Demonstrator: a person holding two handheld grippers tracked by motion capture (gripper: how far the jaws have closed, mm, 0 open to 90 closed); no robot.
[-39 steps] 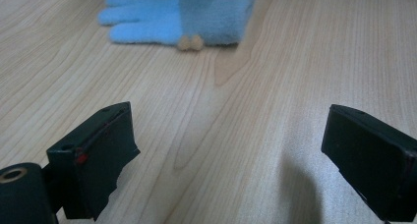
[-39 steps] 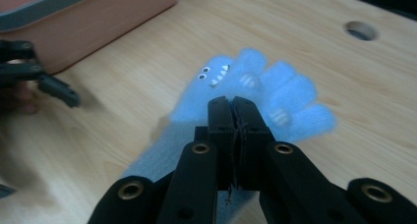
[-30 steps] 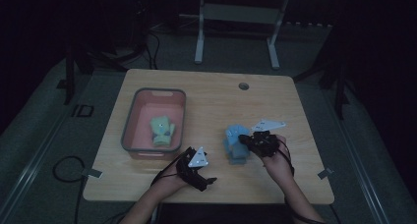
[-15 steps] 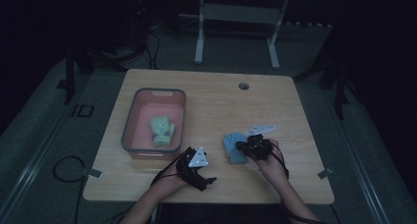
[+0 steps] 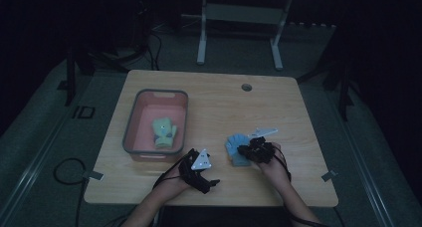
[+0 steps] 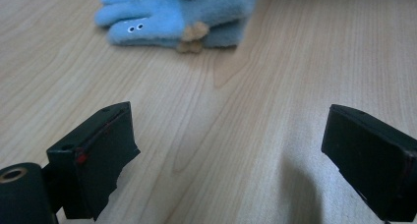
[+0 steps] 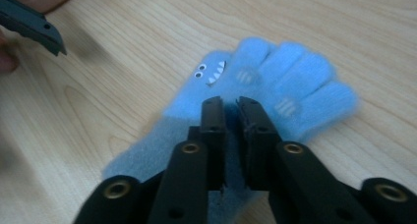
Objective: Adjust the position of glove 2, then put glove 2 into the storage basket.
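From above, a fuzzy blue glove lay flat on the wooden table under the right gripper. The left gripper gaped over bare woodgrain. The right gripper's jaws, just parting slightly, pinched the fleece.

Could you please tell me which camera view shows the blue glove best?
The right gripper view: the blue glove lies flat, all fingers and its little face visible. The left gripper view catches its fingertips and cuff at the top edge; the high view shows it small and dim.
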